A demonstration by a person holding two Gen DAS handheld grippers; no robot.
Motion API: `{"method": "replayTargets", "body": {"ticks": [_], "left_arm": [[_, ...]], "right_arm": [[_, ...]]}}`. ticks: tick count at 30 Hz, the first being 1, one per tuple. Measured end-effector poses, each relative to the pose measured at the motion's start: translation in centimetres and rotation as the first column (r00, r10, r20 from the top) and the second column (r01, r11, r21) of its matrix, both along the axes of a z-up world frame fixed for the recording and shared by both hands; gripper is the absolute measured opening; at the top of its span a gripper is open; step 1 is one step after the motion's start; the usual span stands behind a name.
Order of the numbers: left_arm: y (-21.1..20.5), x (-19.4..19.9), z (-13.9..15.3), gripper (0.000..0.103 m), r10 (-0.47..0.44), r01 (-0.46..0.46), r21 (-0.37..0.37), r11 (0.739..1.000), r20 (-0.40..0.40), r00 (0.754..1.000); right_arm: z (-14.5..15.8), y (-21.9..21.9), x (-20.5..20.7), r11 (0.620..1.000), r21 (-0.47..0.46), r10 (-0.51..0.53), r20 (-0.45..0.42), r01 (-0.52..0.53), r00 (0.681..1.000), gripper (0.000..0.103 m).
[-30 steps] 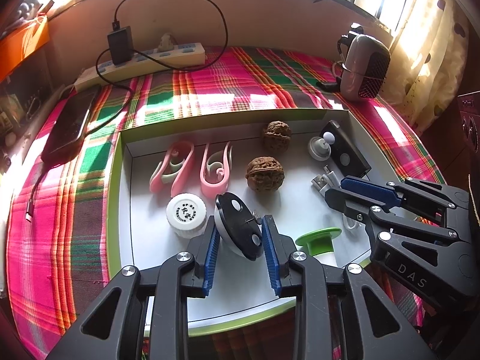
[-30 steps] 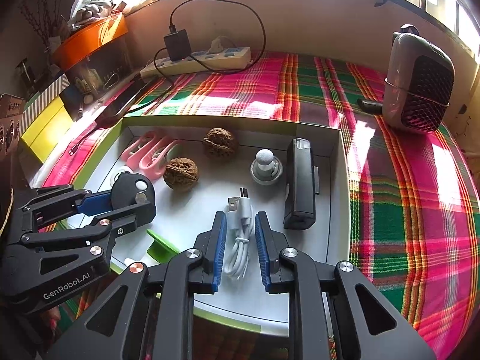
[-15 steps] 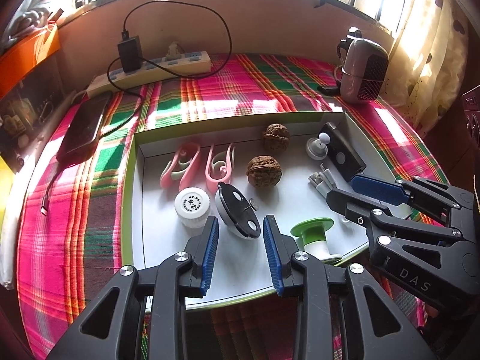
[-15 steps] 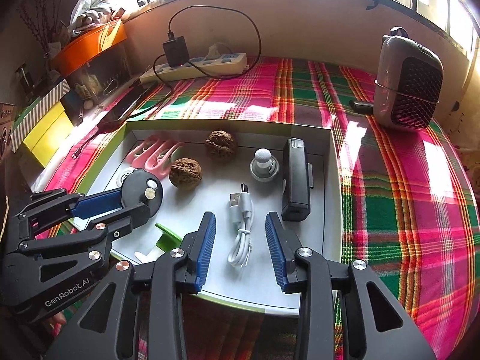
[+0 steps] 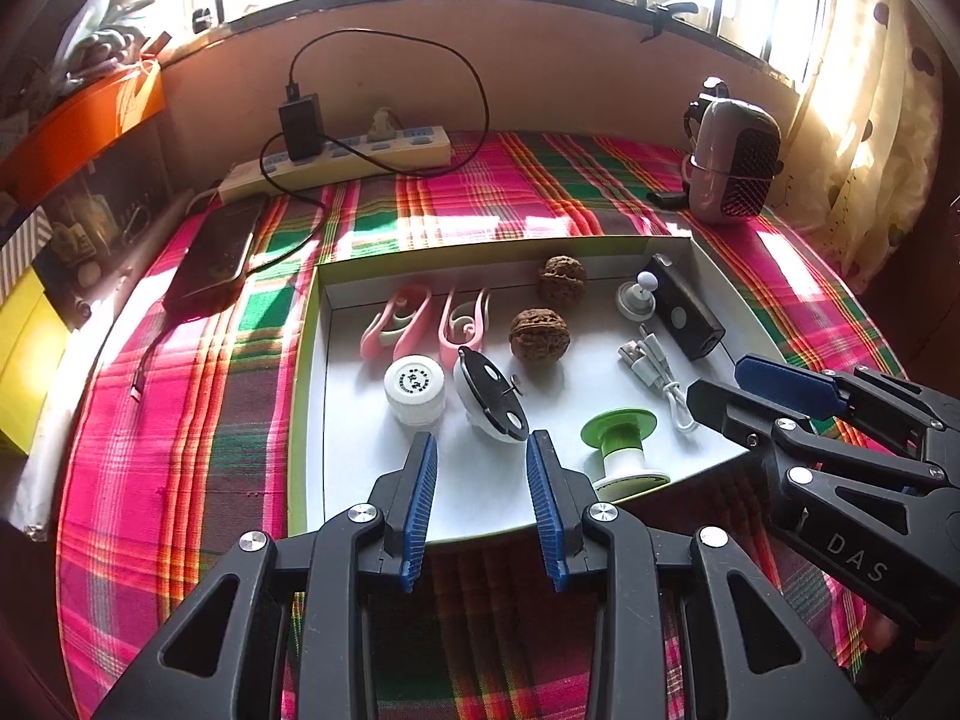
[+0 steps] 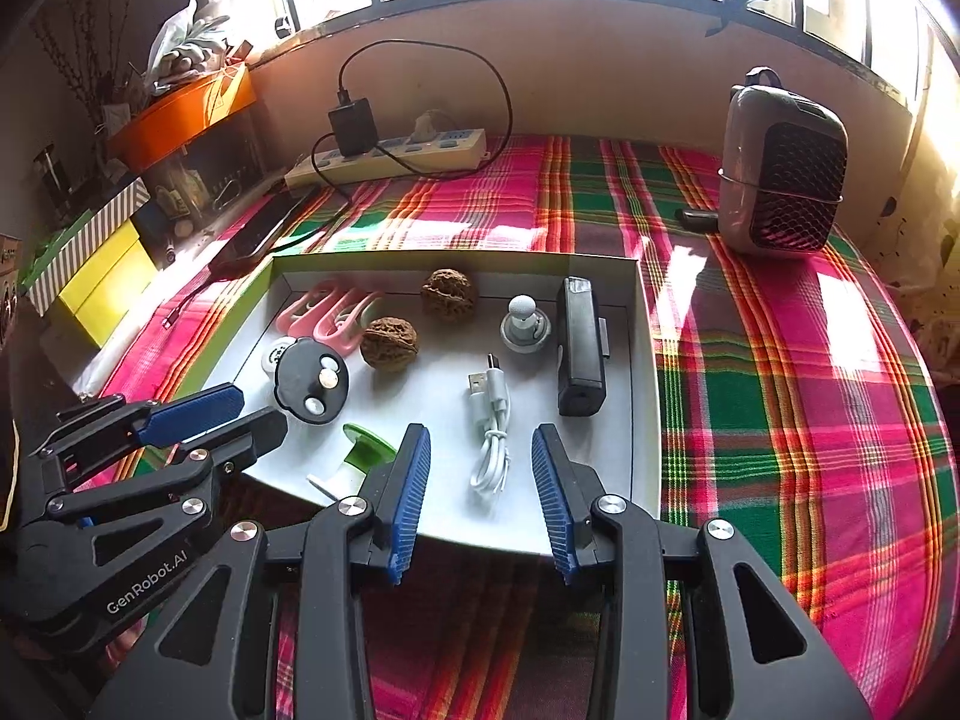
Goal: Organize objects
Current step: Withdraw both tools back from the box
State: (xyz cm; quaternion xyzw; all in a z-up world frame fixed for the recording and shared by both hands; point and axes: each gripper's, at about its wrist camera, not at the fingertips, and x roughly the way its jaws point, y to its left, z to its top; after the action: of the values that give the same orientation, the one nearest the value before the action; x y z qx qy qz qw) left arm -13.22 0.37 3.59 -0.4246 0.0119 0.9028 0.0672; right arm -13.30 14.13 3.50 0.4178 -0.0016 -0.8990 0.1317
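Observation:
A white tray with a green rim holds two pink clips, two walnuts, a white cap, a black disc, a green-and-white spool, a white USB cable and a black box-shaped device. My left gripper hangs open over the tray's near edge, just short of the black disc. My right gripper is open too. The cable's looped end lies on the tray between its fingers, and the pads stay off it. Each gripper also shows in the other's view: right gripper, left gripper.
The tray rests on a pink and green plaid cloth. Behind it lie a power strip with a black charger and a dark phone. A small grey heater stands at the back right. Orange and yellow boxes crowd the left side.
The right jaws opened off the white cable, which stays on the tray. The left gripper backed away from the black disc that sat between its fingers. Both grippers drew back and up.

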Motion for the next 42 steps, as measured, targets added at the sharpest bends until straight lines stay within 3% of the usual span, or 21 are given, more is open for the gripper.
{"method": "replayTargets", "body": {"ticks": [11, 31, 42], "left_arm": [[-0.2, 3.7, 0.8, 0.029, 0.046, -0.047, -0.015, 0.999, -0.044, 0.998], [0.0, 8.0, -2.9, 0.029, 0.054, -0.052, -0.038, 0.998, 0.045, 0.998], [-0.2, 8.7, -3.1, 0.029, 0.079, -0.078, -0.032, 0.996, 0.027, 0.997]], "right_arm": [[0.9, 0.2, 3.3, 0.999, 0.033, -0.029, -0.04, 0.031, 0.999, 0.043], [-2.8, -0.3, 7.7, 0.993, 0.103, -0.068, 0.045, 0.063, 0.997, 0.044], [-3.1, 0.2, 8.8, 0.989, 0.117, -0.1, 0.037, 0.095, 0.994, 0.049]]}}
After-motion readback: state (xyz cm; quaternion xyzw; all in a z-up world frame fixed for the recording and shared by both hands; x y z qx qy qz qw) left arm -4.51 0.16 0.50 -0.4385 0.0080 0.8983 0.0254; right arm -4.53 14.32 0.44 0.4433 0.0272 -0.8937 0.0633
